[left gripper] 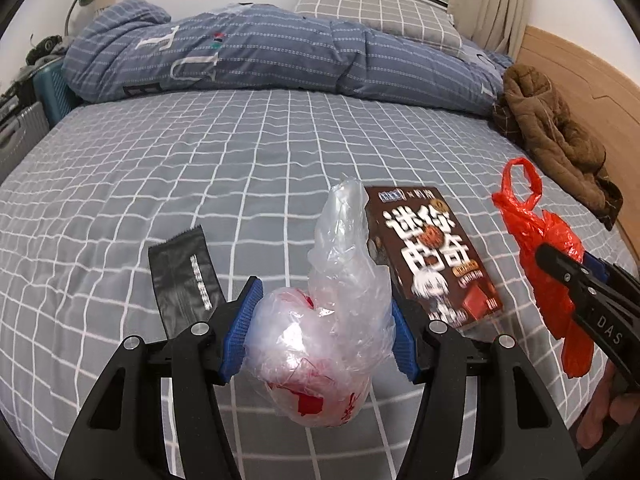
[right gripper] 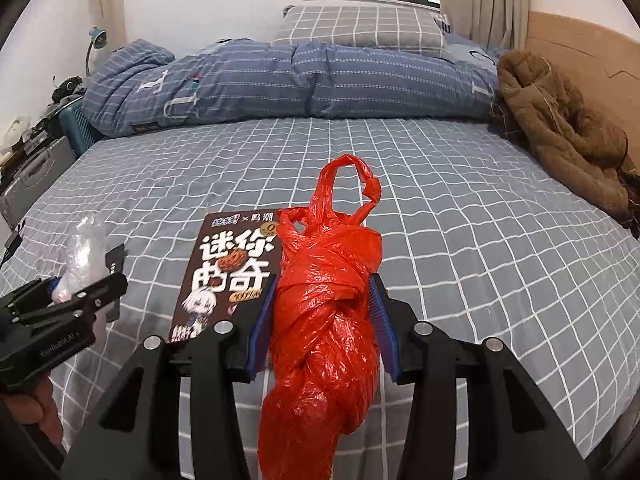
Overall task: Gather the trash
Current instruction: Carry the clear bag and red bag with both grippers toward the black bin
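crumpled clear bag (left gripper: 320,328), twisted red bag (right gripper: 324,320)

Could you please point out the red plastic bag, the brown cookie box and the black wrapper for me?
red plastic bag (right gripper: 324,312), right wrist view, on its twisted middle.
brown cookie box (left gripper: 436,256), left wrist view, on its printed top face.
black wrapper (left gripper: 184,276), left wrist view, on its flat middle.
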